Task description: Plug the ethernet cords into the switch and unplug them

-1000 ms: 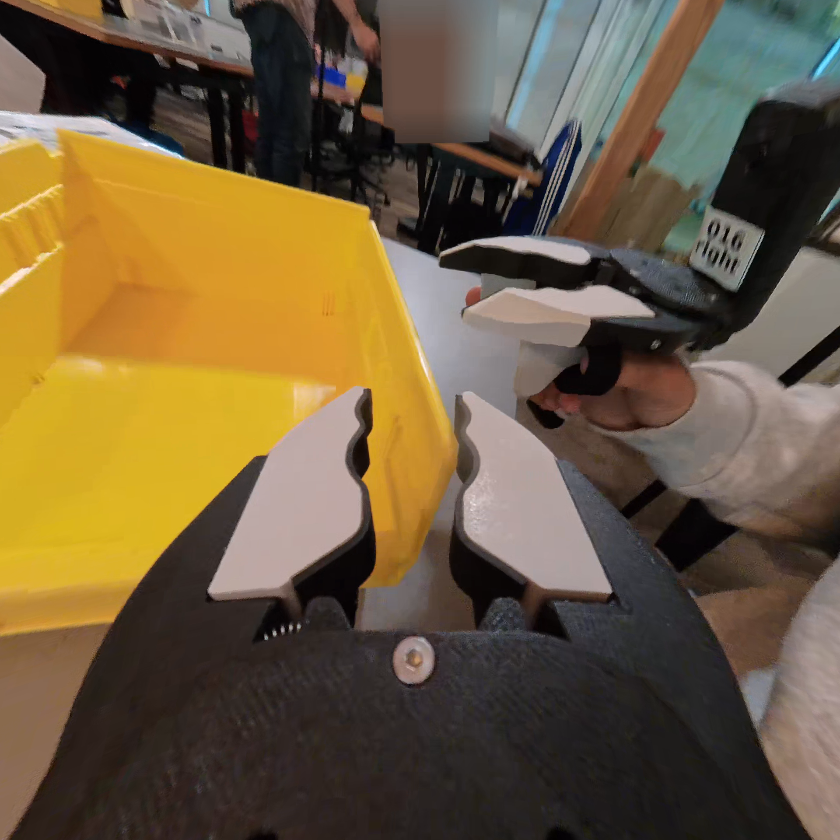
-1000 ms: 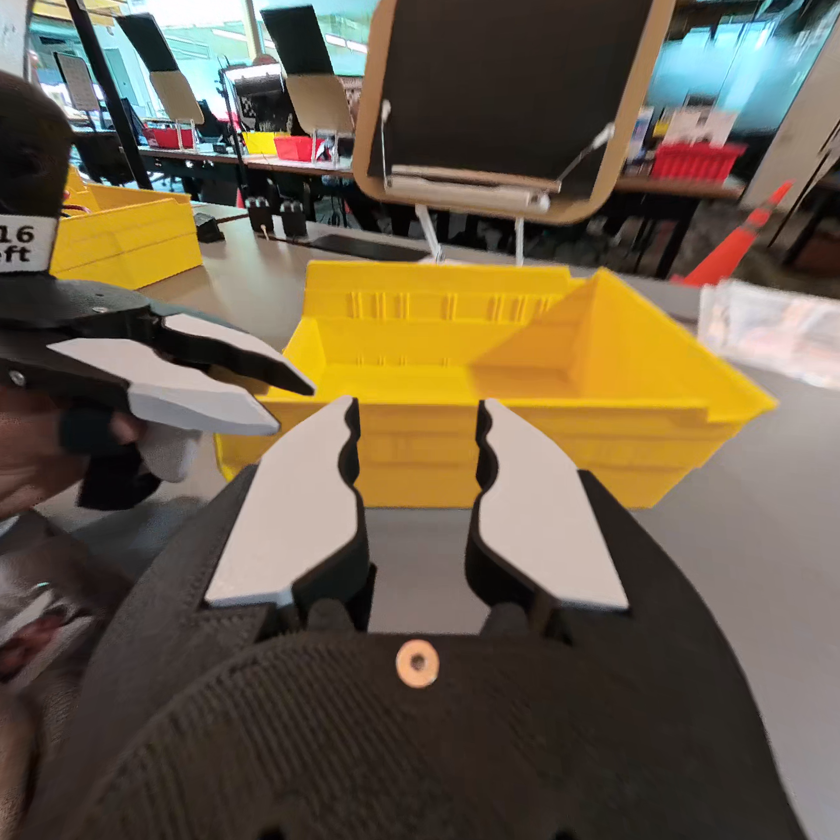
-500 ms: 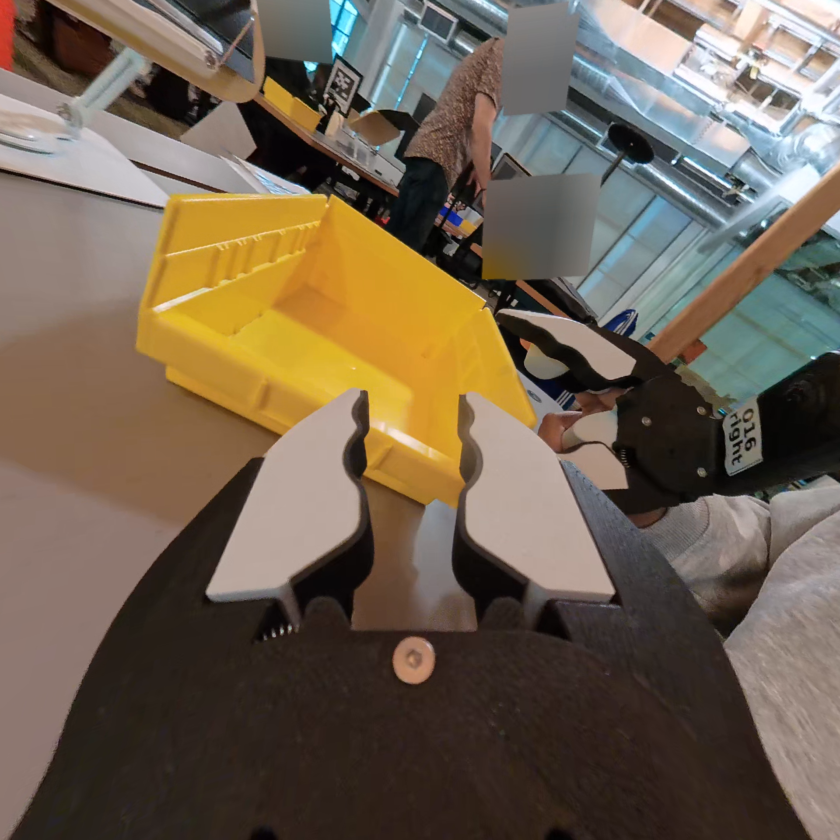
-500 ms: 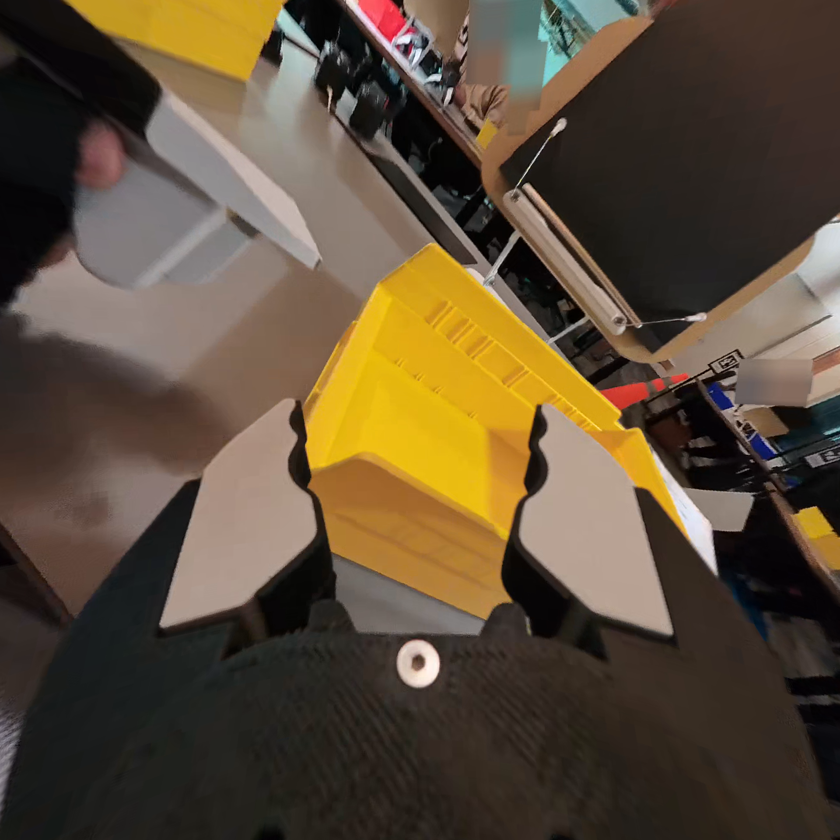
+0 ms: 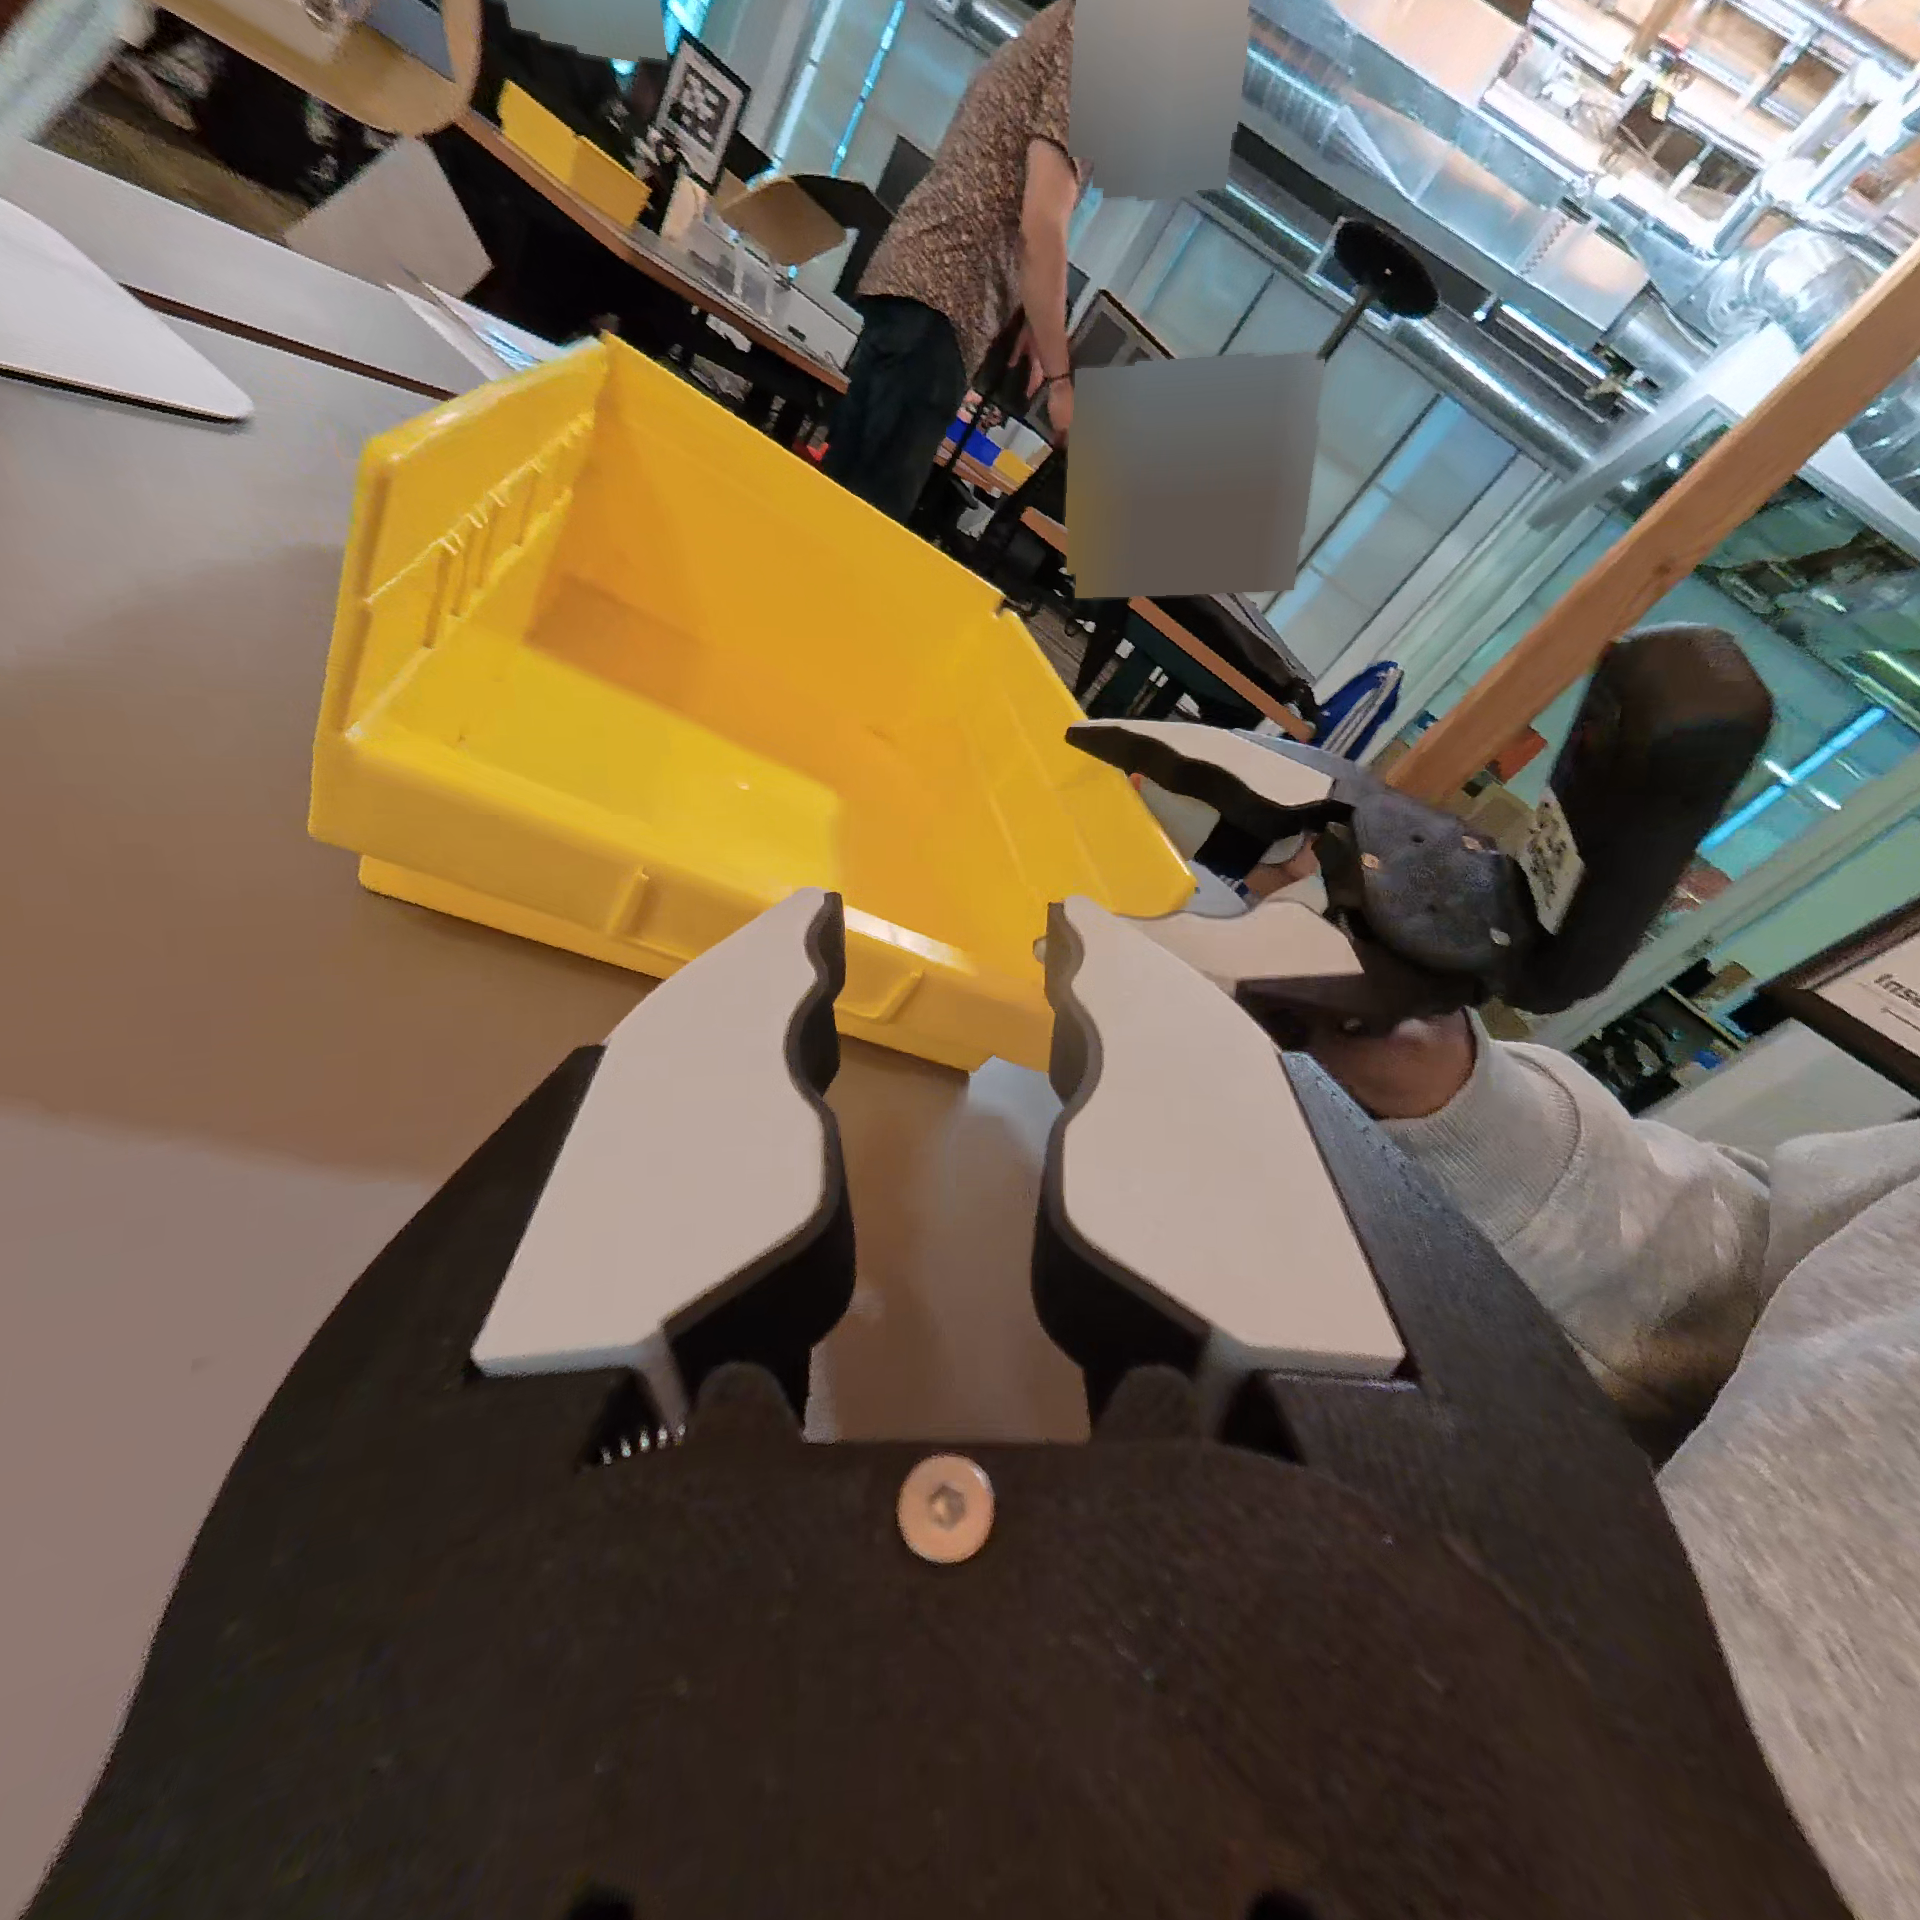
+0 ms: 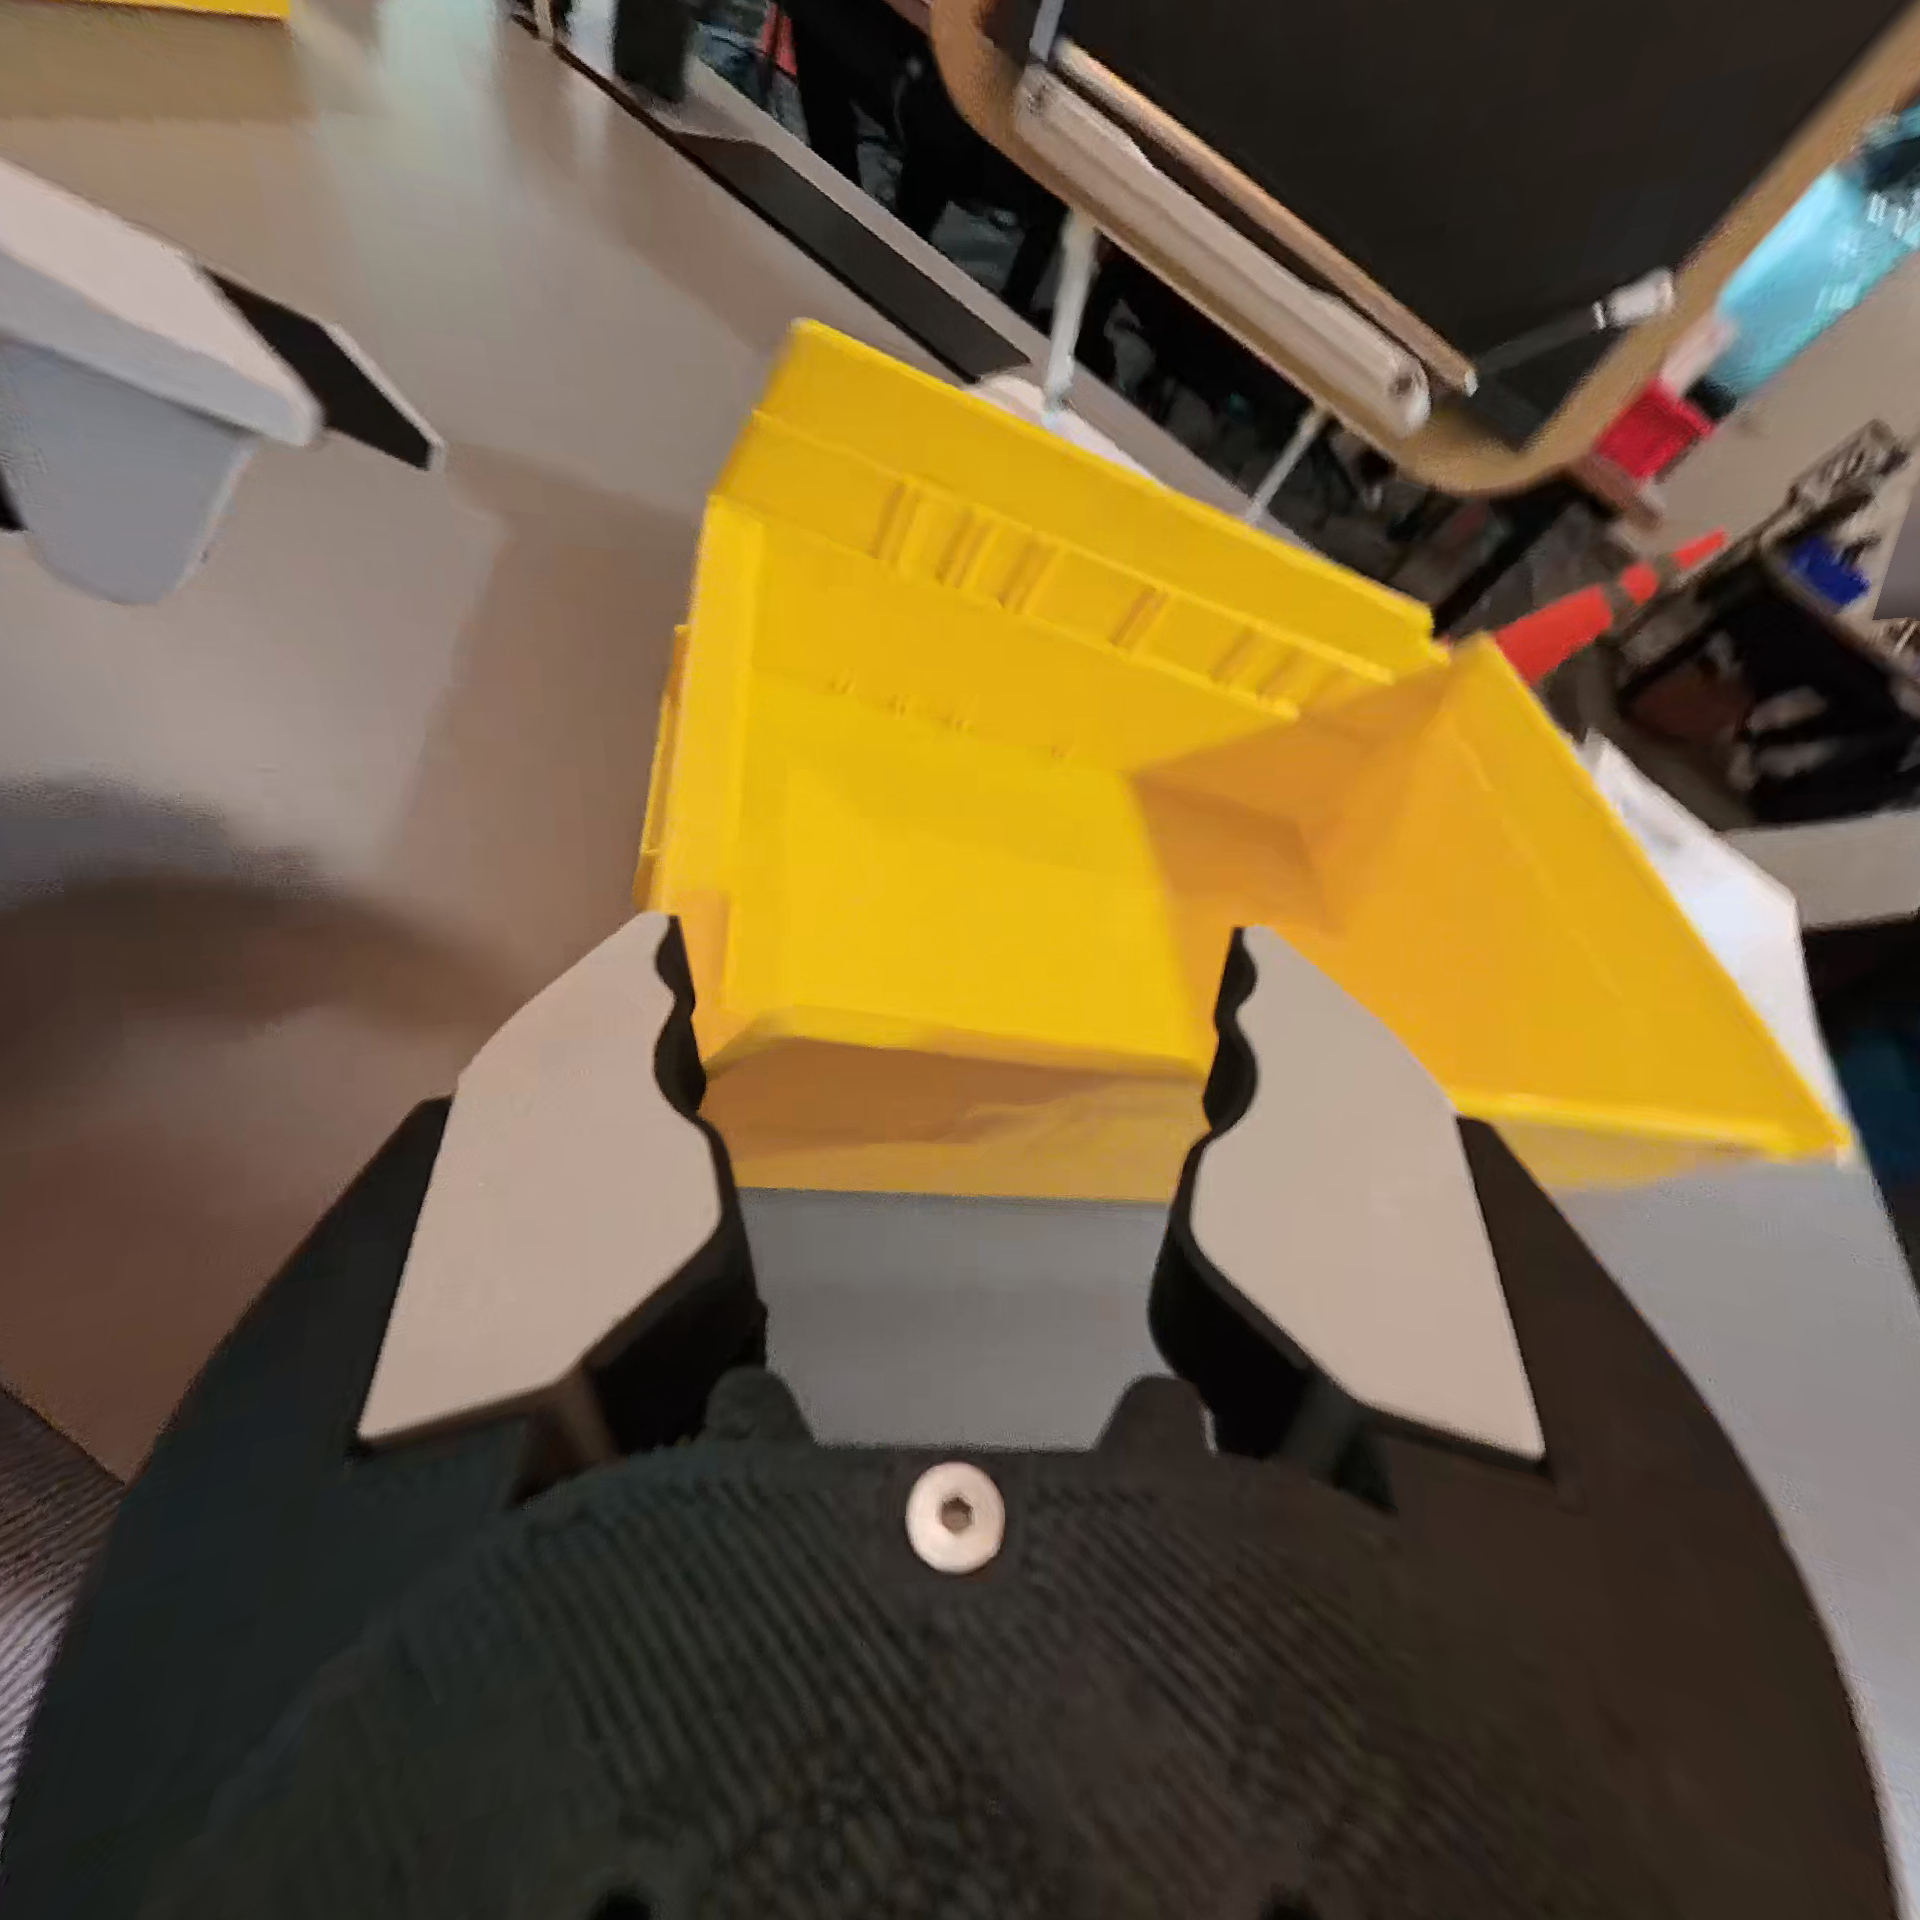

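I am holding both grippers, left and right, released and empty over the table by the empty bin. Switch and cords are nowhere in view; I should locate them before closing.

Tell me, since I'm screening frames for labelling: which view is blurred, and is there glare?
Right wrist view: motion-smeared throughout, the yellow plastic bin soft-edged, the left gripper streaked. Left wrist view: mostly sharp, mild edge blur; the right gripper reads clearly; soft sheen on the grey tabletop, no harsh glare.
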Demonstrator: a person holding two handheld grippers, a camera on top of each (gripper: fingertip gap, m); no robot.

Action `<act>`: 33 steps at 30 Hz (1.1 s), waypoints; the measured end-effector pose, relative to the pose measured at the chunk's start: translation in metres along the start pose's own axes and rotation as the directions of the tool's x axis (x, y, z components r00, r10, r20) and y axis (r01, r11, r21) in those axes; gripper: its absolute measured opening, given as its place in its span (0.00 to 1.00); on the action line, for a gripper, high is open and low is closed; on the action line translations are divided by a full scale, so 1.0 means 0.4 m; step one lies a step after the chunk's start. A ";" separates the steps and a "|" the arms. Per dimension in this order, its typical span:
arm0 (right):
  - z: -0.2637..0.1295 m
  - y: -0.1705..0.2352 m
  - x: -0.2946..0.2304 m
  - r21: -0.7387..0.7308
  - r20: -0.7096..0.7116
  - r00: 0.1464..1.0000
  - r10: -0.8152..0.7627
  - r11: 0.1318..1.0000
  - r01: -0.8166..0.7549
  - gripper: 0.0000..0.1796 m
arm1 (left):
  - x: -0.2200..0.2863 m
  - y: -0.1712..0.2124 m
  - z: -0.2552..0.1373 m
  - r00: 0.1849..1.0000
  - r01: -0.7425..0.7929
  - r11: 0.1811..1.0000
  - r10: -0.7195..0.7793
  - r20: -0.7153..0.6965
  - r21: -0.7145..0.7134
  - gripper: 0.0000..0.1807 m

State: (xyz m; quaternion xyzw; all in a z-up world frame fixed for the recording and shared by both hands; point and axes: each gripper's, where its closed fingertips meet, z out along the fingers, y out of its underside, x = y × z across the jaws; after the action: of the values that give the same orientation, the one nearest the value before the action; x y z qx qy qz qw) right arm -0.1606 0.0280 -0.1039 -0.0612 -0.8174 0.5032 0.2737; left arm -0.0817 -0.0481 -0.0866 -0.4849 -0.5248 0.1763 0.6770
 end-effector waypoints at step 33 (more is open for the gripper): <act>-0.189 0.380 0.630 0.017 -0.418 0.799 0.432 0.883 -0.469 0.14 | 0.027 0.008 0.039 0.984 0.132 0.991 -0.132 -0.119 -0.007 0.20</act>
State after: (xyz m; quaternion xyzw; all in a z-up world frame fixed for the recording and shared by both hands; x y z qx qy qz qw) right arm -0.3613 0.2562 -0.1108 -0.3697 -0.7246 0.4932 0.3082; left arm -0.0904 -0.0310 -0.0837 -0.4583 -0.5144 0.1020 0.7176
